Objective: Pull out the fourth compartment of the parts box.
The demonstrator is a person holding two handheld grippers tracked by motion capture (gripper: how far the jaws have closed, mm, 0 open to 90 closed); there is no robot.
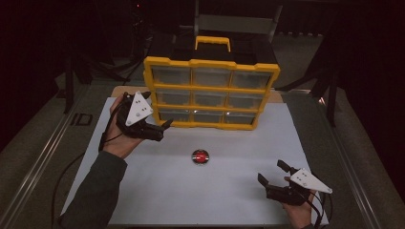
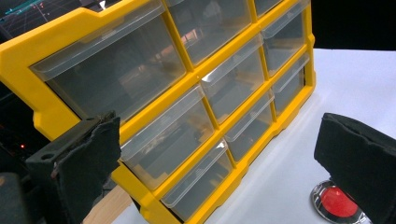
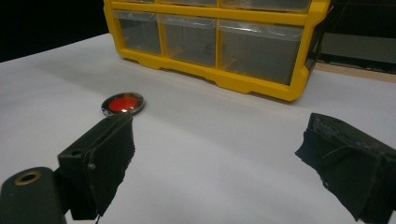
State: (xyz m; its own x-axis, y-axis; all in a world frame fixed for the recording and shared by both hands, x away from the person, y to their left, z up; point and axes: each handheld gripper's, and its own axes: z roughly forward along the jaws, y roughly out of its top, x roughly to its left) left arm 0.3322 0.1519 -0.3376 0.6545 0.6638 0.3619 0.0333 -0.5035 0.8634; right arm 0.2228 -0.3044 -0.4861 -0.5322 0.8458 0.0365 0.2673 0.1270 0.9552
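High view shows the left gripper (image 1: 165,128) held wide, empty, just beside the yellow drawer cabinet's (image 1: 210,90) bottom-left drawer (image 1: 173,115), seemingly about to grip and pull it, while the right gripper (image 1: 271,172), also wide, waits near the red disc (image 1: 200,156).

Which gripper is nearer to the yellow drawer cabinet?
Left. The left gripper is at the yellow drawer cabinet's lower left corner; the right gripper is well in front, near the table's edge.

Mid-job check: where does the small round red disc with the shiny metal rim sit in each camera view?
High view: red metal-rimmed disc, centre of the white mat.
Left gripper view: bottom right, partly behind a jaw.
Right gripper view: left of centre.
Shared landmark: yellow drawer cabinet behind it.
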